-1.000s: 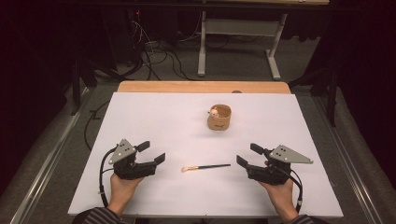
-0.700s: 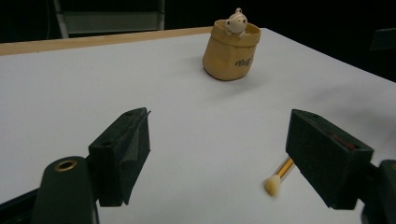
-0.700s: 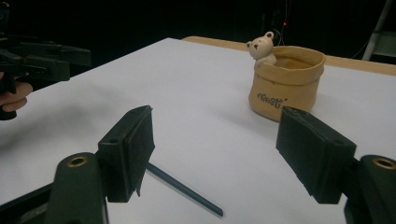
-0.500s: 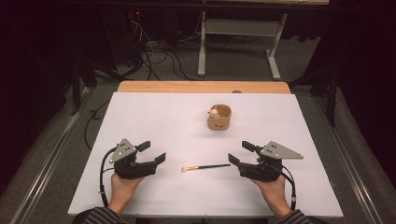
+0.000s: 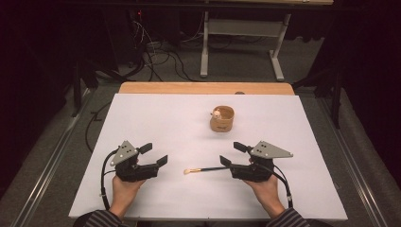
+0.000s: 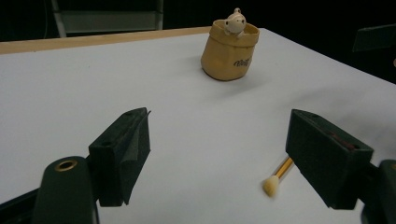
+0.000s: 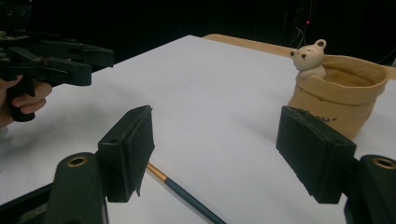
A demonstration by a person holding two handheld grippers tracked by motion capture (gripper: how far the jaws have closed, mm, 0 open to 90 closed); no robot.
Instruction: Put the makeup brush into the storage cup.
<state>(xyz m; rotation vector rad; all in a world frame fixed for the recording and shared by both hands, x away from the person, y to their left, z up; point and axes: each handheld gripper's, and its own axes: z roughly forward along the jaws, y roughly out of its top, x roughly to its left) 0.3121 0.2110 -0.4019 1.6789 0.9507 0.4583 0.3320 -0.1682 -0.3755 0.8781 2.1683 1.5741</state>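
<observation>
The right claw (image 5: 228, 154) is wide open and holds nothing. Its two black jaws stand far apart, and one sits right at the dark end of the brush (image 5: 207, 169). In the right gripper view the brush (image 7: 184, 196) runs under the left jaw and out across the gap, low down near the camera. So the brush is just in front of this claw, touching the counter (image 5: 165, 118), and not yet picked up.

The left claw (image 5: 153, 154) is wide open too and has nothing in it. The soft pale tip of the brush points at it. In the left gripper view the tip (image 6: 272, 185) lies beside the right jaw, close but not between the jaws.

Farther off from both claws stands a little tan pot (image 5: 222, 118) with a tiny bear (image 5: 217, 113) peeking over its rim. It is upright and well apart from the brush.

I think the job has barely started. Nothing is lifted and nothing is in the pot. The right claw looks ready to close on the brush handle. What is left is grabbing the brush, lifting it, and maybe putting it in the pot, but I cannot be sure of that last part.
</observation>
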